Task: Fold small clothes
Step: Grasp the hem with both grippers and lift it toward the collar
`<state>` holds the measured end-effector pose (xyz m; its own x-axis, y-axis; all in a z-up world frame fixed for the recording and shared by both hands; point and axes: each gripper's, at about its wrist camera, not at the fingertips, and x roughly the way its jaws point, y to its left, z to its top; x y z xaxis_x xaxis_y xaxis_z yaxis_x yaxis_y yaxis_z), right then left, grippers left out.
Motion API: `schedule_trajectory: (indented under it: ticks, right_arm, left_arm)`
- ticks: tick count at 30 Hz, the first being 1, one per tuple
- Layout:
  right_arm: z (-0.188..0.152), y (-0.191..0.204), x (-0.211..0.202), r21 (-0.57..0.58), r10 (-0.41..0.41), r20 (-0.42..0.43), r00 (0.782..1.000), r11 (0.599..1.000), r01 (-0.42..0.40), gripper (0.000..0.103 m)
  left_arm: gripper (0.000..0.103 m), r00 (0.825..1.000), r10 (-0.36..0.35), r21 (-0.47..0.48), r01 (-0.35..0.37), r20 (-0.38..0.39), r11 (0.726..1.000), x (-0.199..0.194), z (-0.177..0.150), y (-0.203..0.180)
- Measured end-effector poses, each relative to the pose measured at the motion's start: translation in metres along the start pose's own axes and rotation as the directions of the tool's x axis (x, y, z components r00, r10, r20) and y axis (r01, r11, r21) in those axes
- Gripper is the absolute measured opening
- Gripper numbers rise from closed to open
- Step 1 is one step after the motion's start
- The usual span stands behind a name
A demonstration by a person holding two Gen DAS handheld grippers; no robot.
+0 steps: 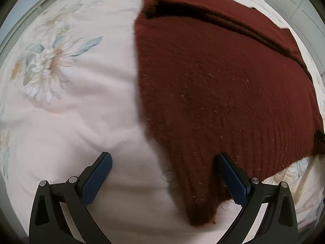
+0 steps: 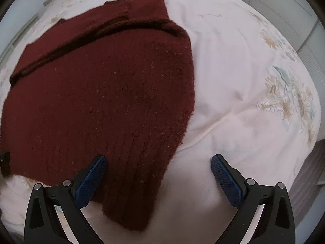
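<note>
on the bed [image 1: 67, 122] lies a dark red knit sweater [image 1: 213, 93], spread out flat on a pale pink cover with soft flower prints. the sweater is partly folded: a top layer lies over a lower one, and a dark fold line runs across it near the far end. little light specks dot the wool.

from the left wrist view, the left tongs [image 1: 164, 161] are wide open and hold nothing. the sweater fills the right side of this view, and one near corner of it hangs down between the two blue pads. the right pad [image 1: 233, 180] is over the edge of the sweater; i cannot tell if it touches. the left pad [image 1: 97, 180] is over bare cover. a big flower print [image 1: 50, 61] sits well off to the left.

from the right wrist view, the right tongs [image 2: 157, 161] are wide open too, and hold nothing. here the sweater [image 2: 105, 89] fills the left side, and its near ribbed corner reaches down between the pads. the left pad [image 2: 91, 180] is over the wool, and the right pad [image 2: 227, 180] is over bare cover. more flower prints [image 2: 288, 99] show on the right. white walls or cupboards [image 2: 284, 2] stand past the bed.
</note>
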<state>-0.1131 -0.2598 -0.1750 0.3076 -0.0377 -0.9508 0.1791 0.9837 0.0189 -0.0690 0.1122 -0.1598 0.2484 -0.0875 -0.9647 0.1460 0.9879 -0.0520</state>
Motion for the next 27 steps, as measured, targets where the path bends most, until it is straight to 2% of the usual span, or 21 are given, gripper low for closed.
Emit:
schedule_trajectory:
  ticks: [2,5,7,8,9,10,11,14,18,22,25,27]
  right_arm:
    - [0.0,0.002,-0.001,-0.002,-0.004,-0.007,1.0,1.0,0.004,0.096]
    - [-0.002,0.003,-0.002,-0.001,-0.005,-0.026,1.0,1.0,0.005,0.085]
    - [-0.003,0.003,-0.003,-0.007,0.02,-0.034,0.999,1.0,-0.02,0.07]
    - [-0.003,0.003,-0.003,-0.003,0.044,-0.042,0.998,0.999,-0.044,0.053]
    - [-0.004,0.001,-0.003,0.02,0.105,-0.058,0.993,0.994,-0.104,0.036]
    - [-0.004,0.0,-0.003,0.042,0.147,-0.069,0.987,0.989,-0.144,0.028]
    - [-0.004,-0.001,-0.003,0.057,0.176,-0.076,0.981,0.983,-0.172,0.021]
    - [0.001,-0.003,-0.011,0.056,0.203,-0.065,0.977,0.978,-0.2,0.015]
    - [0.019,-0.009,-0.037,0.085,0.276,-0.001,0.961,0.958,-0.275,0.014]
    - [0.044,-0.014,-0.059,0.092,0.307,0.08,0.948,0.945,-0.314,0.013]
    - [0.07,-0.017,-0.074,0.098,0.338,0.147,0.93,0.93,-0.354,0.013]
    - [0.087,-0.02,-0.082,0.103,0.357,0.186,0.915,0.919,-0.38,0.013]
  left_arm:
    - [0.092,1.0,-0.01,0.027,0.01,-0.001,1.0,0.001,0.0,-0.006]
    - [0.071,0.999,-0.049,0.05,0.049,0.001,0.998,-0.001,-0.002,-0.012]
    - [0.044,0.996,-0.091,0.053,0.091,0.002,0.994,-0.003,-0.003,-0.014]
    - [0.037,0.993,-0.117,0.051,0.117,0.001,0.992,-0.005,-0.003,-0.015]
    - [0.021,0.99,-0.143,0.05,0.143,-0.003,0.988,-0.006,-0.003,-0.016]
    - [0.01,0.986,-0.165,0.046,0.165,-0.012,0.985,-0.008,-0.003,-0.018]
    - [0.01,0.985,-0.173,0.041,0.174,-0.013,0.984,-0.009,-0.002,-0.018]
    - [0.009,0.982,-0.189,0.044,0.189,0.0,0.981,-0.017,0.0,-0.021]
    - [0.009,0.971,-0.238,0.03,0.237,0.033,0.971,-0.036,0.01,-0.011]
    - [0.009,0.951,-0.293,0.004,0.294,0.094,0.956,-0.064,0.022,0.006]
    - [0.009,0.933,-0.326,-0.008,0.331,0.15,0.944,-0.082,0.042,0.012]
    - [0.009,0.931,-0.316,-0.001,0.321,0.181,0.947,-0.091,0.061,0.009]
